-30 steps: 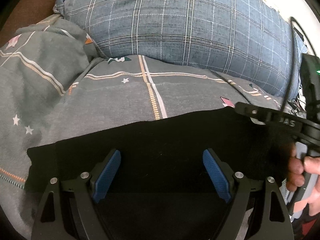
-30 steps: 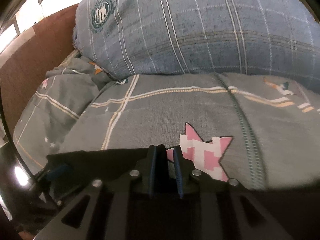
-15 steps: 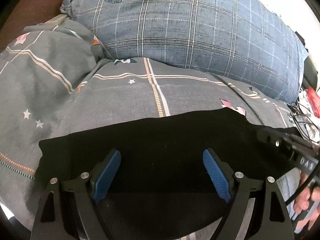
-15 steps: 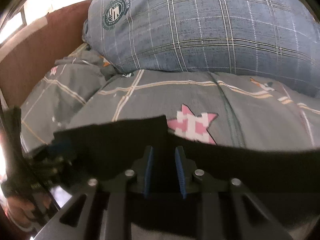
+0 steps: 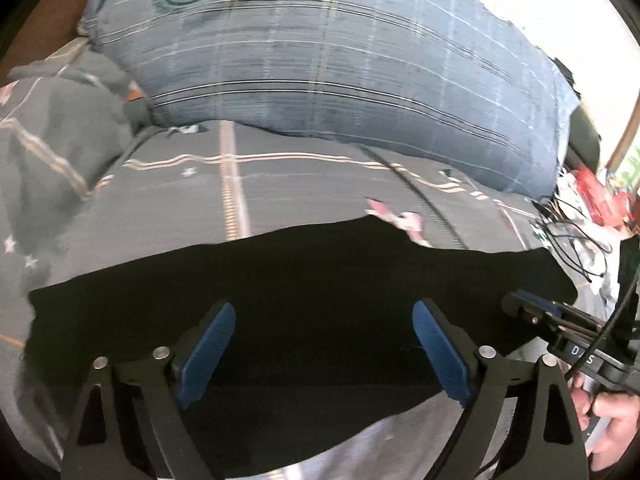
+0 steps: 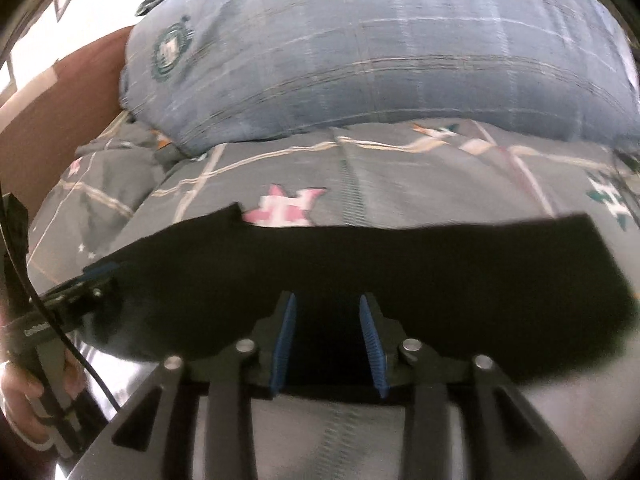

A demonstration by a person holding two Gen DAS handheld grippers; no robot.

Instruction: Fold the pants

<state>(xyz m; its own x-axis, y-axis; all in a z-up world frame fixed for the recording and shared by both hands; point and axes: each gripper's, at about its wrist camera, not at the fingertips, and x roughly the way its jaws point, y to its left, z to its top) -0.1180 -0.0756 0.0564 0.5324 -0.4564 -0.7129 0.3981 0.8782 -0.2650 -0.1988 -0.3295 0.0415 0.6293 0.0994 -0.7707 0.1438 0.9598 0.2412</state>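
The black pants point(image 5: 320, 280) lie flat across the grey patterned bedspread point(image 5: 280, 184), a wide dark band in both views point(image 6: 400, 264). My left gripper point(image 5: 324, 312) is open wide, its blue pads point(image 5: 208, 340) above the pants and holding nothing. My right gripper point(image 6: 328, 308) stands partly open over the near edge of the pants, with black cloth showing in the gap and no grip on it. The right gripper also shows at the right edge of the left wrist view point(image 5: 560, 328), and the left one at the left edge of the right wrist view point(image 6: 68, 300).
A big blue plaid pillow point(image 5: 340, 60) lies along the far side of the bed. A brown headboard point(image 6: 60, 112) stands at the left. Cables and clutter point(image 5: 592, 216) lie off the bed's right edge. A rumpled fold of bedspread point(image 5: 60, 140) rises at the left.
The right gripper has opened and let go of the pants, which now lie spread out flat and wider to the right. Both grippers have drawn back a little.
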